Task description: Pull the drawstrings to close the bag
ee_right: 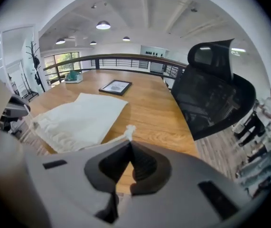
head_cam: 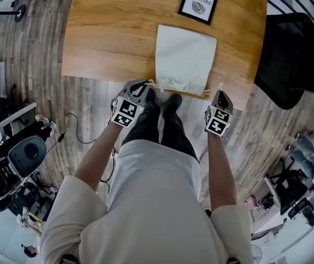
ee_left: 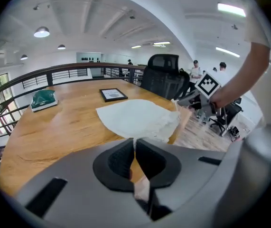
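Bag [head_cam: 185, 59] lies flat at worktop's [head_cam: 107, 43] 6 o'clock edge, mouth twd person. L gripper [head_cam: 140, 88] at bag's 7 o'clock, R gripper [head_cam: 219, 96] at 5. Both jaws pressed together, each pinching a drawstring [head_cam: 154, 84] end. They sit opposite so an outward pull should cinch the mouth.

Looking down, we've got a loose cream short-sleeved top [head_cam: 151, 202], wide sleeves [head_cam: 74, 197] flaring at the shoulders, then dark trousers [head_cam: 162, 128] running to dark shoes [head_cam: 171, 100]. The left gripper [head_cam: 143, 87] is grey and dark, carrying a marker cube [head_cam: 125, 111] of bold black-and-white squares; the right gripper [head_cam: 219, 96] matches it, cube and all. In close on the gripper views, each shell is smooth pale grey, with ribbed black pads [ee_left: 121, 160] sunk in a rounded dark hollow and narrow dark slots [ee_left: 45, 196] cut into the casing on either side.
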The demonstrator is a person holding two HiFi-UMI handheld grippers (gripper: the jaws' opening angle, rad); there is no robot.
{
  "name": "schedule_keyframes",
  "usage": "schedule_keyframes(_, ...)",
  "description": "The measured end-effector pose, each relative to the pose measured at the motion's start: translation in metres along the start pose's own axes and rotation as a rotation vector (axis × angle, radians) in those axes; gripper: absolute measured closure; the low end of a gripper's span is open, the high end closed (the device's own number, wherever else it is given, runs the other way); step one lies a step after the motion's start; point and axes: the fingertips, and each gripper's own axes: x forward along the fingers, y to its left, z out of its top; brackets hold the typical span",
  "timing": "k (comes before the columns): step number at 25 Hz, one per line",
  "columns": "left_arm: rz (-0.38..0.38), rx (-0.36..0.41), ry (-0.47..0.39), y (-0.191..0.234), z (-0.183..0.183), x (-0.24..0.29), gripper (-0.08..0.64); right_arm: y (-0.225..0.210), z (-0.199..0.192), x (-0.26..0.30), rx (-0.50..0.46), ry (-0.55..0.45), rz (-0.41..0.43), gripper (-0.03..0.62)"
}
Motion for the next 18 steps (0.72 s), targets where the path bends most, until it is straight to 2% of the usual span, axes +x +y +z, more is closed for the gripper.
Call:
schedule_keyframes(4,0.01,-0.024,-0.101,0.016,0.025,-0.018,0.558,0.007,0.026,-0.006,0.027,-0.064,-0.011,0.59)
schedule_keyframes(9,0.095,-0.094,-0.215,0.008,0.082,-0.057,0.558,-0.024,0.063,-0.05,0.007,-0.178,-0.022,0.59)
schedule_keyframes(13,0.158,-0.116,-0.316,0.024,0.122,-0.086,0.558,-0.026,0.099,-0.068,-0.059,-0.259,-0.026,0.59)
schedule_keyframes(18,0.238,-0.123,-0.429,0.037,0.17,-0.123,0.558,-0.024,0.147,-0.091,-0.197,-0.368,-0.055,0.59)
